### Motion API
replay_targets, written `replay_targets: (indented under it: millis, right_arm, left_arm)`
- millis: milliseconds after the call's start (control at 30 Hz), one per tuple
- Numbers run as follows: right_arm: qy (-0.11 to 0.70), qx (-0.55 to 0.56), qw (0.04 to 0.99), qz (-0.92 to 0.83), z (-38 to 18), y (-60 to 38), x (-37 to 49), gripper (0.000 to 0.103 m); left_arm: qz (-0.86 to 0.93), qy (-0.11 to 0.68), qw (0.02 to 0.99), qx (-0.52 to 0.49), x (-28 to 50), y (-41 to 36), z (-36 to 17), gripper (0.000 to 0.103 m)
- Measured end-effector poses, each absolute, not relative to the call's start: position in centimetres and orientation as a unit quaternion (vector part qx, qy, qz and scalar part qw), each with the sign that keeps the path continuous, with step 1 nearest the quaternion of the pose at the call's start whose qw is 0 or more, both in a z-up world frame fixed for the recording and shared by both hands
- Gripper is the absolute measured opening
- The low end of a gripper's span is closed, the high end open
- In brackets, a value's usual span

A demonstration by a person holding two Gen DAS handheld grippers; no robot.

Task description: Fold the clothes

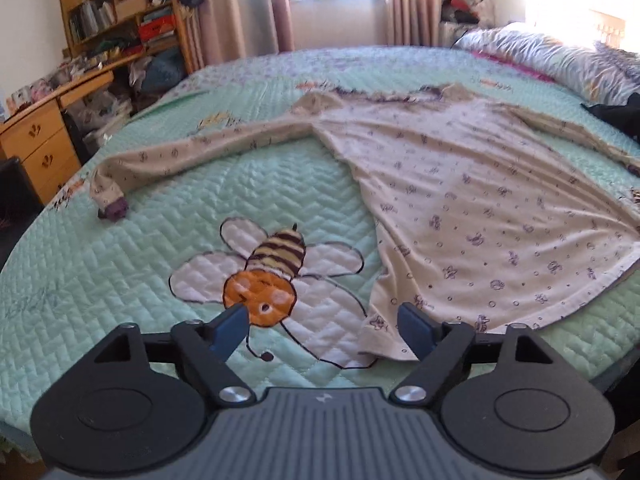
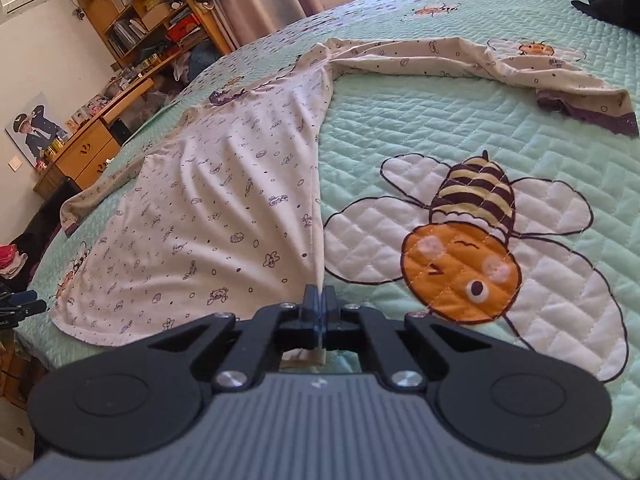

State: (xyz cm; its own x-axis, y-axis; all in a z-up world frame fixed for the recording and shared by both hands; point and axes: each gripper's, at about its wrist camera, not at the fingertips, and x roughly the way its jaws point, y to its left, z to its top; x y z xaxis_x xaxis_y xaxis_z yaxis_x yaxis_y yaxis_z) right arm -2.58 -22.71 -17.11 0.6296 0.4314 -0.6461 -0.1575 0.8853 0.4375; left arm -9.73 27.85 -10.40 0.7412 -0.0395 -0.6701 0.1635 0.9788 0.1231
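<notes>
A long-sleeved shirt [image 1: 472, 200], cream with small purple prints, lies spread flat on a mint-green quilted bedspread [image 1: 120, 280]. In the left wrist view it fills the centre and right of the frame, one sleeve [image 1: 168, 160] reaching toward the left edge and ending in a purple cuff.

The left gripper [image 1: 324, 330] sits low at the bottom centre of its frame, aimed across the bed, level with the surface. Its blue fingers [image 1: 232, 328] stand wide apart with nothing between them; the right-hand finger lies over the shirt's near hem corner, the left-hand one over the orange face of a stitched bee [image 1: 272, 276] on the bedspread.

The right gripper [image 2: 320, 304] also sits at the bottom centre of its frame, tilted slightly. Its jaws are pressed together on the shirt's [image 2: 208, 216] lower corner, and a bit of cream cloth shows behind them. From there the hem side runs up the frame, and the other sleeve [image 2: 480, 64] stretches toward the upper right. A wooden desk with shelves [image 2: 132, 40] stands at the upper left.
</notes>
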Motion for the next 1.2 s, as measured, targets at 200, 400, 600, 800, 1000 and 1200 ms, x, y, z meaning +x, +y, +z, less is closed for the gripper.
replay_targets:
  millis: [200, 400, 600, 800, 1000, 1200]
  right_arm:
    - [0.399, 0.19, 0.881, 0.168, -17.5, -23.1, -2.5, 0.002]
    - [0.397, 0.188, 0.883, 0.166, -17.7, -23.0, -2.5, 0.002]
    - [0.396, 0.189, 0.883, 0.165, -17.7, -23.1, -2.6, 0.002]
    - [0.394, 0.194, 0.883, 0.165, -17.8, -23.2, -2.6, 0.002]
    - [0.394, 0.198, 0.882, 0.165, -17.8, -23.3, -2.7, 0.002]
    - [0.391, 0.206, 0.882, 0.164, -17.8, -23.5, -2.7, 0.003]
  left_arm:
    - [-0.093, 0.339, 0.909, 0.223, -12.2, 23.4, -11.7, 0.086]
    - [-0.059, 0.317, 0.881, 0.345, -12.5, 20.1, -14.2, 0.087]
    - [-0.033, 0.304, 0.88, 0.364, -11.5, 20.0, -14.1, 0.088]
    - [-0.024, 0.303, 0.886, 0.349, -10.8, 20.5, -13.7, 0.088]
    - [-0.033, 0.319, 0.877, 0.359, -10.3, 20.2, -14.7, 0.086]
    - [-0.066, 0.341, 0.878, 0.33, -8.6, 20.0, -15.3, 0.018]
